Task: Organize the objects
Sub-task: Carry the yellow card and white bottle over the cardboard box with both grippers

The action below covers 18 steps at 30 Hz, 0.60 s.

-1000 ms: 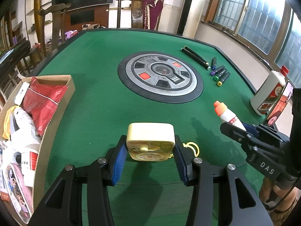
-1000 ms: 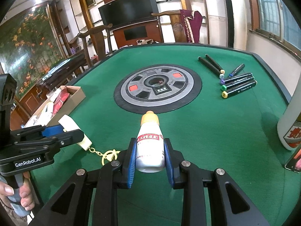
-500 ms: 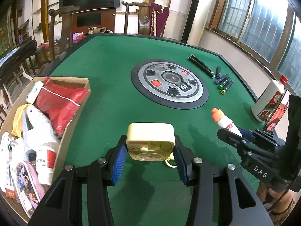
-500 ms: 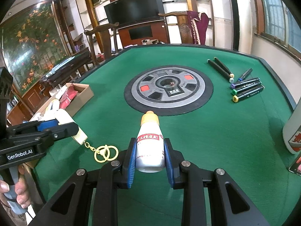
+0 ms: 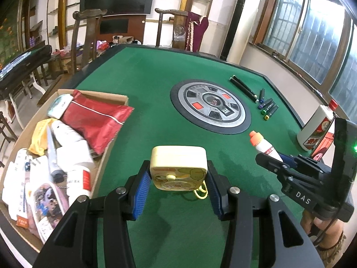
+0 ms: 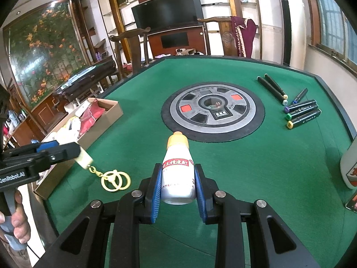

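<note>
Carrying two things above the green table (image 5: 138, 93), both grippers were loaded: the left gripper (image 5: 178, 184) was clamped on a yellow case (image 5: 178, 167), the right gripper (image 6: 177, 186) on a small white bottle (image 6: 177, 174). Both looked light and rigid; the bottle's smooth plastic could slip, so its flat-sided middle seemed the best hold. Only the right view showed the case's dangling key rings (image 6: 115, 180) clearly; the left view showed inside the full cardboard box (image 5: 111, 151).

Cream cartoon keychain case (image 5: 178, 167) held above the worktop's near edge; white orange-capped bottle (image 6: 177, 169) held upright-tilted beside it
</note>
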{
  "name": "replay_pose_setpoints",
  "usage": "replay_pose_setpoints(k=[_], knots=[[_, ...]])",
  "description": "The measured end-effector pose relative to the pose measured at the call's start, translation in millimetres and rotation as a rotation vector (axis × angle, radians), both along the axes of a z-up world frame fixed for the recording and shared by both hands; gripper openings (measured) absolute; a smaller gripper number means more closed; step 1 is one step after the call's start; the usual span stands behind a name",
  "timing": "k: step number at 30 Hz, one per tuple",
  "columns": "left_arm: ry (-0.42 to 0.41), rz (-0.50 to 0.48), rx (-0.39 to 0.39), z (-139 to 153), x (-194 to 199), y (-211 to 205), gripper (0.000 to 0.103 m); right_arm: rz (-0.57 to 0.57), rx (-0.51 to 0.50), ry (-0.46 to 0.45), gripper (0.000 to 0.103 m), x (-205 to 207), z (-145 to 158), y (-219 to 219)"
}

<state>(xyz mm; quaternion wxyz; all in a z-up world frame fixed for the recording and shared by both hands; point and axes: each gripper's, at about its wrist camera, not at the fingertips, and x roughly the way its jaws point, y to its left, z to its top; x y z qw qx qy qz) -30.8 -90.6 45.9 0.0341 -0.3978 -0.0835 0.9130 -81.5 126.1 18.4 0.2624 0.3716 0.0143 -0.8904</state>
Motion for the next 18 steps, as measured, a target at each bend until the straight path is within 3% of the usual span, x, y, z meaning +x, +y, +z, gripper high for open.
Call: replay_pose_setpoints(k=[10,18], knots=[[0.027,0.046,0.016,15,20,-24,0.046,0.033,-0.003,0.005,0.029,2,3,-9],[0.099,0.095,0.022,46,37,-50,0.046,0.043,-0.005,0.003,0.029,2,2,-12]])
